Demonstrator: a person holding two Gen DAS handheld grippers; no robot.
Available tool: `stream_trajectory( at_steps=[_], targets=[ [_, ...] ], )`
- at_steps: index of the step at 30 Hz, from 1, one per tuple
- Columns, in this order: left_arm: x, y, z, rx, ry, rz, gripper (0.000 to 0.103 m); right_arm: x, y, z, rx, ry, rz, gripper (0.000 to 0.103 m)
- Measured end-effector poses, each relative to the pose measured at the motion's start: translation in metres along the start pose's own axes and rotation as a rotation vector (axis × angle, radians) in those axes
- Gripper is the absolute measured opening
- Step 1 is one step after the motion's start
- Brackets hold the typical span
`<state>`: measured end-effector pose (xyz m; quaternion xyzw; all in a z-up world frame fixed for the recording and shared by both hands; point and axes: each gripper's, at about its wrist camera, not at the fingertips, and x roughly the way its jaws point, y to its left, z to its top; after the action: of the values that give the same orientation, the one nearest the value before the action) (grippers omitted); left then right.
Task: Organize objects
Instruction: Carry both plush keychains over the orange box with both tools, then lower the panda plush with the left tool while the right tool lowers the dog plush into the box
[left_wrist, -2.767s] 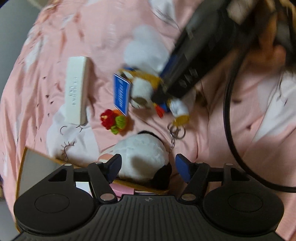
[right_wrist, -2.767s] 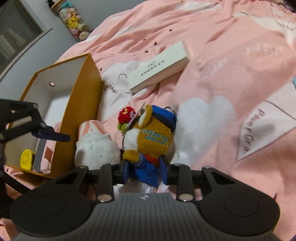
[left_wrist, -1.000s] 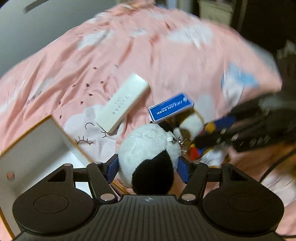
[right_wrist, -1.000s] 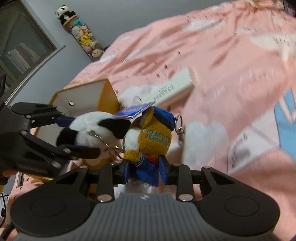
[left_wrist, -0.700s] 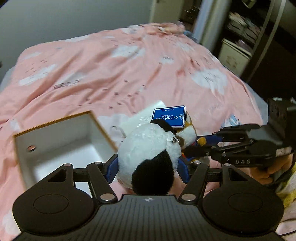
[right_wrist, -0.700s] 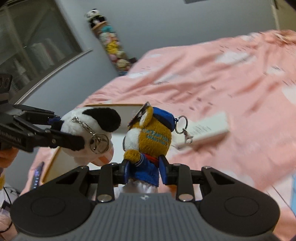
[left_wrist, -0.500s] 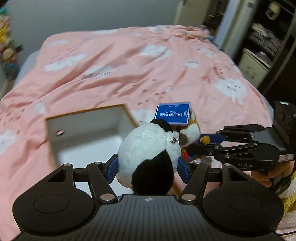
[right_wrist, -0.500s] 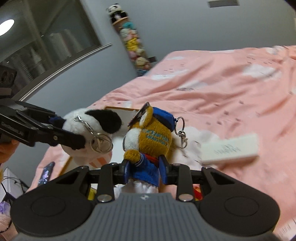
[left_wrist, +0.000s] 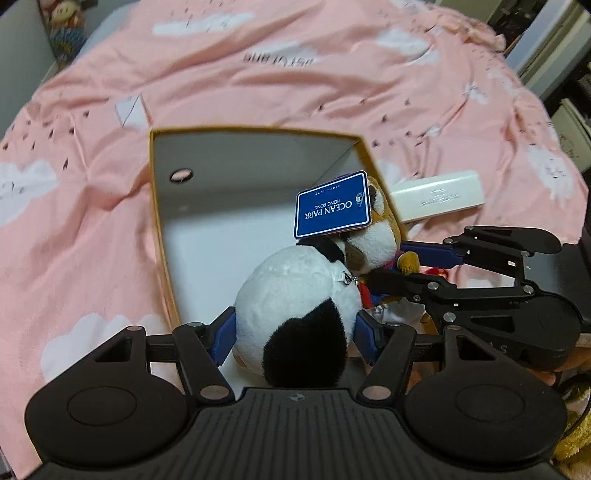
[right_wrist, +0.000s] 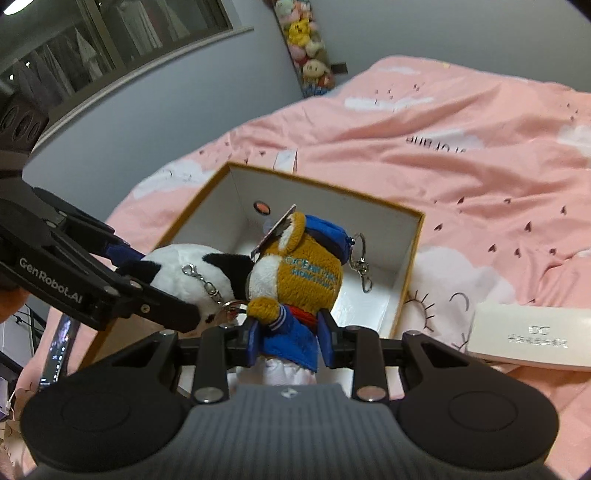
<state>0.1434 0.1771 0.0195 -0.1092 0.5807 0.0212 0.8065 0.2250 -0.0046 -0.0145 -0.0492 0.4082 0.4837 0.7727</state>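
My left gripper (left_wrist: 295, 334) is shut on a white and black panda plush (left_wrist: 295, 310), held over the near part of an open orange box with a white inside (left_wrist: 162, 236). My right gripper (right_wrist: 288, 341) is shut on a brown plush keychain in a blue jacket and cap (right_wrist: 299, 280), which carries a blue Ocean Park tag (left_wrist: 332, 208). Both plushes touch side by side above the box (right_wrist: 412, 254). In the right wrist view the panda (right_wrist: 192, 269) sits in the left gripper (right_wrist: 162, 295). In the left wrist view the right gripper (left_wrist: 402, 267) comes in from the right.
A long white carton (left_wrist: 436, 199) lies on the pink cloud-print bedspread (left_wrist: 74, 206) right of the box; it also shows in the right wrist view (right_wrist: 532, 334). A small white card (left_wrist: 129, 110) lies beyond the box. A phone (right_wrist: 55, 350) lies at the left bed edge.
Both grippers have carried their plushes from the bedspread to over the open box. The box now fills the middle of both views and the white carton lies off to the right.
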Motion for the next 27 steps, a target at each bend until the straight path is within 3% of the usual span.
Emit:
stream_trajectory(
  at_steps=[6,13,19,27],
  targets=[
    [0.012,0.013,0.009,-0.026,0.1,0.019,0.074,0.029,0.0,0.004,0.008,0.053,0.036,0.033],
    [0.032,0.006,0.02,0.015,0.223,0.074,0.077,0.052,0.0,0.005,0.008,0.097,0.039,0.033],
    [0.041,-0.003,0.029,0.091,0.26,0.128,0.079,0.065,-0.002,0.0,-0.008,0.118,0.014,0.033],
    [0.032,-0.013,0.027,0.252,0.21,0.204,0.078,0.076,-0.003,-0.003,0.008,0.116,0.021,0.033]
  ],
)
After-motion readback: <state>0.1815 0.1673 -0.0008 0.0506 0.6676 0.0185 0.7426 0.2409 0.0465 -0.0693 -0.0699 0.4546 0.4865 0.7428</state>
